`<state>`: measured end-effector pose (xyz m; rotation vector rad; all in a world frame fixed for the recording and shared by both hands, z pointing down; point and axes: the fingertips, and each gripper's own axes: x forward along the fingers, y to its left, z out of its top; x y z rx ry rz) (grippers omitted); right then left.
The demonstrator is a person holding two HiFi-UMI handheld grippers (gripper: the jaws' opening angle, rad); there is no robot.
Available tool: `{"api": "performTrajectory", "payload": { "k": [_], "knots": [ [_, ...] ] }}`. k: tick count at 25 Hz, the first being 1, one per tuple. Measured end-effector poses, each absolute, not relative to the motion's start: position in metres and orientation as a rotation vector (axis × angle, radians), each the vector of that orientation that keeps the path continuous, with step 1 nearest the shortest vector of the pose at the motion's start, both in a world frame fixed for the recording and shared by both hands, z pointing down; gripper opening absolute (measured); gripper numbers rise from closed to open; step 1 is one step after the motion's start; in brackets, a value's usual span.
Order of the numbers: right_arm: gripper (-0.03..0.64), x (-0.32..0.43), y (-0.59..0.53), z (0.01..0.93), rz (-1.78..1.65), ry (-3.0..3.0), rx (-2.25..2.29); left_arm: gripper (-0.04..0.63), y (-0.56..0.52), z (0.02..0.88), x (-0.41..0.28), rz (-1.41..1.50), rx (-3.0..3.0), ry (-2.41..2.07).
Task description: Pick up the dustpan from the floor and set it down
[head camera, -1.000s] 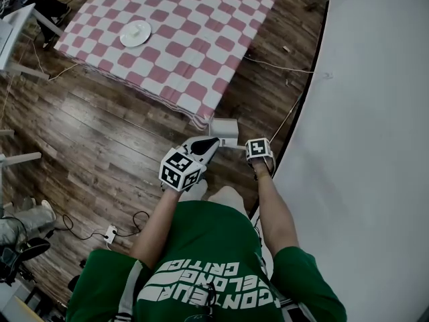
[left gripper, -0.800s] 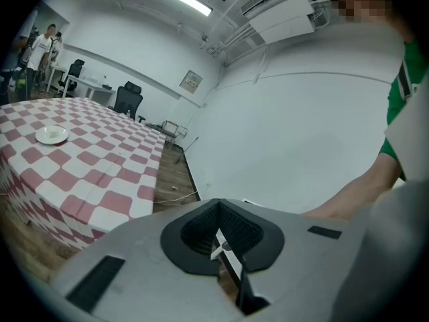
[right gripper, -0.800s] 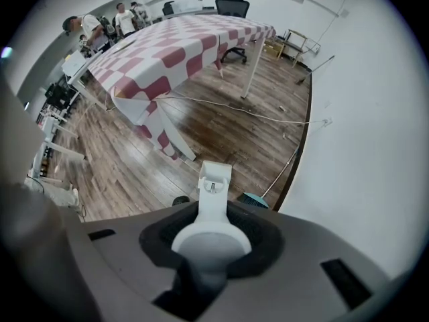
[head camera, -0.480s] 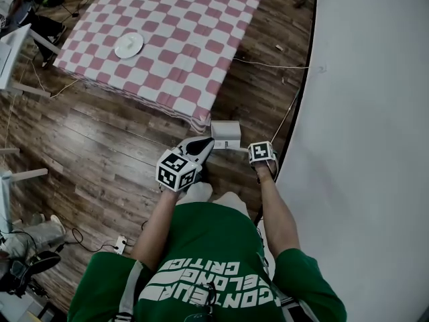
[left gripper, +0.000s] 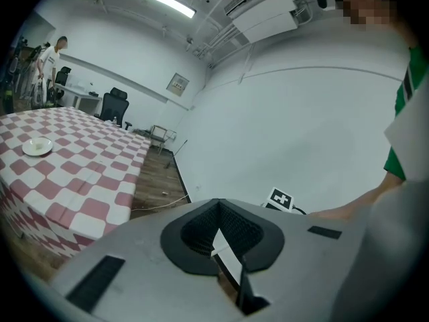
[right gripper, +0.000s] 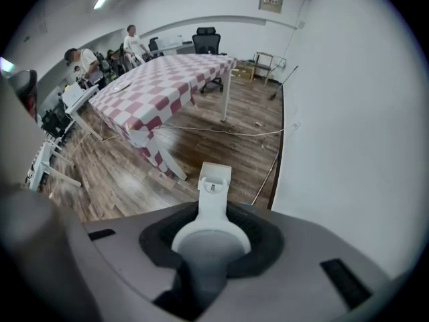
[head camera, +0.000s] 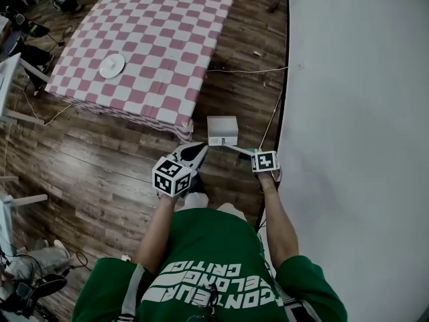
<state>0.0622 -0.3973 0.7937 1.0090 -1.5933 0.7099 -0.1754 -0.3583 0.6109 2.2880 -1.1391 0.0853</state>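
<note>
The white dustpan point(head camera: 222, 130) hangs over the wooden floor point(head camera: 100, 173), just off the corner of the checked table. Its long handle point(head camera: 241, 150) runs back into my right gripper point(head camera: 258, 155), which points steeply down and is shut on it. In the right gripper view the handle point(right gripper: 214, 203) fills the gap between the jaws of the right gripper point(right gripper: 209, 237), with the pan point(right gripper: 215, 178) dangling beyond. My left gripper point(head camera: 198, 150) is beside it to the left, holding nothing. In the left gripper view the left gripper point(left gripper: 226, 257) shows its fingers close together.
A table with a red-and-white checked cloth point(head camera: 147, 39) carries a white plate point(head camera: 112, 65). A white backdrop point(head camera: 355, 113) covers the right side, its edge on the floor. Cables point(head camera: 248, 70) lie on the boards. People and office chairs point(right gripper: 206, 40) are far behind the table.
Both grippers have risen as the person straightens, so the table and floor look farther off. The dustpan has come up with the right gripper, still held by the handle.
</note>
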Motion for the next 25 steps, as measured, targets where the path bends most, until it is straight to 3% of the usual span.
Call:
{"api": "performTrajectory", "payload": {
  "k": [25],
  "knots": [
    [0.109, 0.197, -0.293, 0.525, 0.376, -1.946, 1.409, 0.003, -0.265, 0.523, -0.071, 0.074, 2.389, -1.261]
  ]
}}
